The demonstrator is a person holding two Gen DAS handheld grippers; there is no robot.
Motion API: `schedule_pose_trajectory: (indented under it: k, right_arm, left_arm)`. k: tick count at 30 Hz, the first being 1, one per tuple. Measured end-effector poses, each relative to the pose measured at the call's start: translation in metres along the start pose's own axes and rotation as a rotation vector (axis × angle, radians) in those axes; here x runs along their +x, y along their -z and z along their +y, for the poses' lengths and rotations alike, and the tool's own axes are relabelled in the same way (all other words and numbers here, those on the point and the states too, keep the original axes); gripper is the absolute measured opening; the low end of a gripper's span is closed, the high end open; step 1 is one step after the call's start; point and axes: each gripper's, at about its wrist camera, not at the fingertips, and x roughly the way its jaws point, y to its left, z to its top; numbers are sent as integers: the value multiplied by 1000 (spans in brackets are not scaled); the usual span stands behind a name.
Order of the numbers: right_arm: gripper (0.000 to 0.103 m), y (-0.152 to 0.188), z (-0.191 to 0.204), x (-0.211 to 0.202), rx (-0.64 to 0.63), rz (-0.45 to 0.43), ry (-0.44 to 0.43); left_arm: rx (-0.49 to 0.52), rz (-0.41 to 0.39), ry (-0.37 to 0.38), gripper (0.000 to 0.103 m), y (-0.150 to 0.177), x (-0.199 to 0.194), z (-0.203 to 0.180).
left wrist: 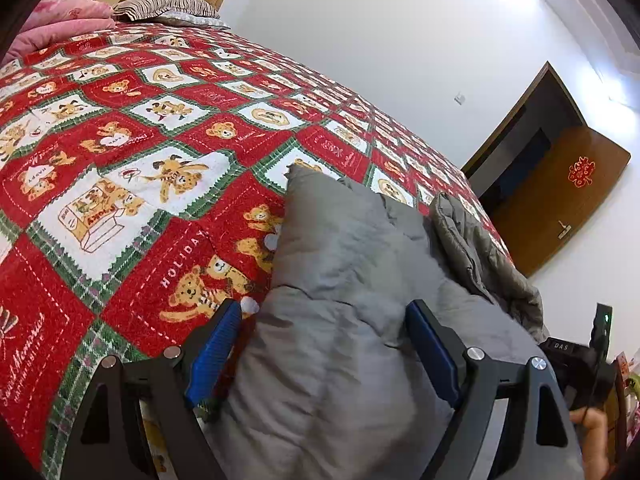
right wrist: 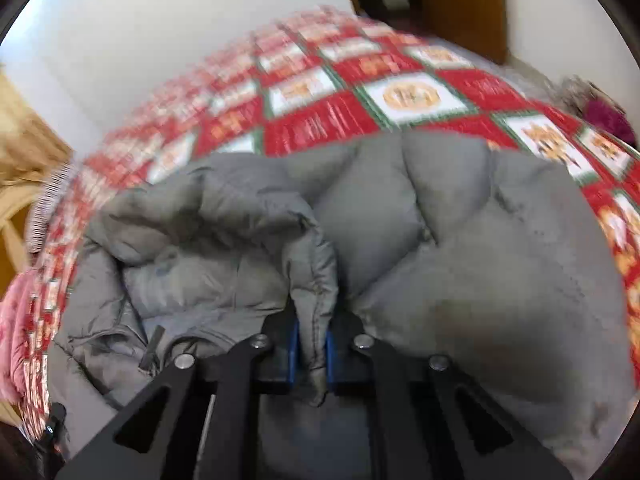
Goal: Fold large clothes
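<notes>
A grey padded jacket [left wrist: 344,264] lies on a bed with a red, white and green bear-print blanket [left wrist: 132,140]. My left gripper [left wrist: 324,320] is open, its blue-padded fingers [left wrist: 216,344] spread over the jacket's near edge, the left finger beside the fabric over the blanket. In the right wrist view the jacket [right wrist: 460,248] fills the foreground, and my right gripper [right wrist: 312,344] is shut on a raised fold of its grey fabric [right wrist: 316,288], near the zip [right wrist: 152,344]. The view is motion-blurred.
Pink bedding [left wrist: 60,20] and a striped pillow [left wrist: 168,6] lie at the head of the bed. A brown door [left wrist: 560,192] stands open beyond the foot. The other hand-held gripper [left wrist: 580,360] shows at right. A white wall runs behind the bed.
</notes>
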Motion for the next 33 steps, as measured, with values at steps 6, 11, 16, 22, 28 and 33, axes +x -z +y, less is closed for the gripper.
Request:
schedule_pose_trajectory:
  k: [6, 11, 16, 22, 28, 33]
  right_arm:
    - [9, 9, -15, -7, 39, -64, -78]
    - [10, 14, -15, -7, 46, -88, -91]
    - [10, 13, -14, -2, 59, -92, -111]
    - [10, 13, -17, 0, 73, -94, -129]
    - [9, 12, -17, 1, 71, -94, -125]
    - [9, 12, -16, 2, 69, -93, -123]
  left_arm:
    - [113, 21, 46, 84, -21, -20, -36]
    - [132, 61, 149, 93, -77, 4, -97]
    - [278, 235, 18, 93, -75, 102, -143]
    - [338, 316, 21, 22, -47, 137, -151]
    - [327, 253, 136, 8, -49, 100, -152]
    - [324, 234, -10, 9, -35, 113, -121]
